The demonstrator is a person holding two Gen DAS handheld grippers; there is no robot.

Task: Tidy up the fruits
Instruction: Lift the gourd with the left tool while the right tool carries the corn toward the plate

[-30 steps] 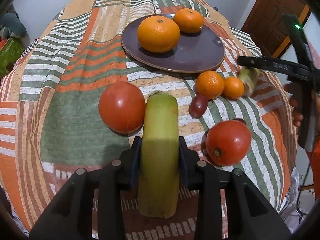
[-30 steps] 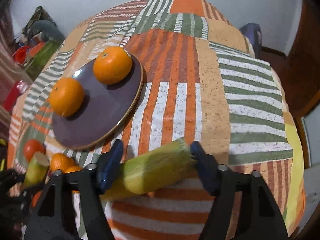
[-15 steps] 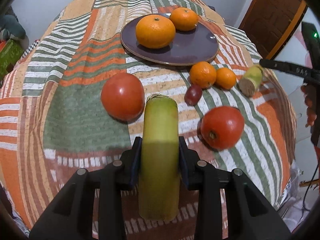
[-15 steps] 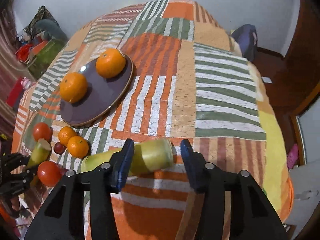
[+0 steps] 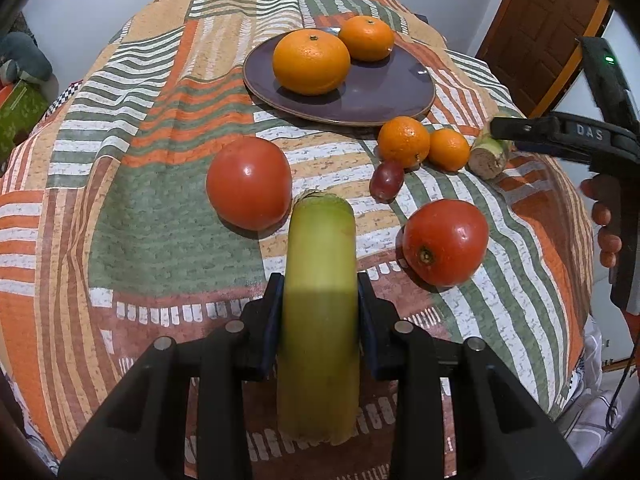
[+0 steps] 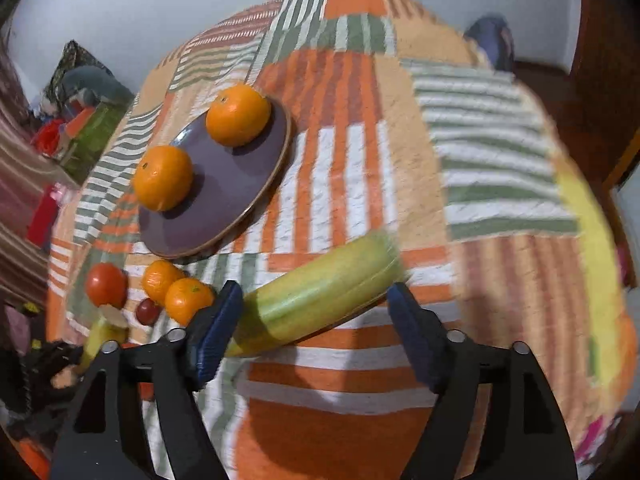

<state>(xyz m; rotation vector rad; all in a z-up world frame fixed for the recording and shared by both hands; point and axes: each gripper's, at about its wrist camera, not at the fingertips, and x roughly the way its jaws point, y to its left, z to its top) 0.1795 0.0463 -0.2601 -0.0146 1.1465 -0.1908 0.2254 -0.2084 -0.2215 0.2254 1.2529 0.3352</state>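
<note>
The left gripper [image 5: 320, 312] clamps one green stalk [image 5: 320, 280] above the quilted surface [image 5: 160, 220]; only the right wrist view shows the right gripper [image 6: 316, 320] spread, a second stalk [image 6: 316, 300] lying between its fingers.

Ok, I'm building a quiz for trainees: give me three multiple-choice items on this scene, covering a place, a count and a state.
1. The two large oranges sit: A in a bowl, B on the floor, C on the purple plate.
2. Tomatoes on the cloth: A two, B one, C four.
3. The left gripper is: A open, B shut on the green stalk, C unseen.
C: both rest on the plate. A: one each side of the stalk. B: its pads press the stalk.
</note>
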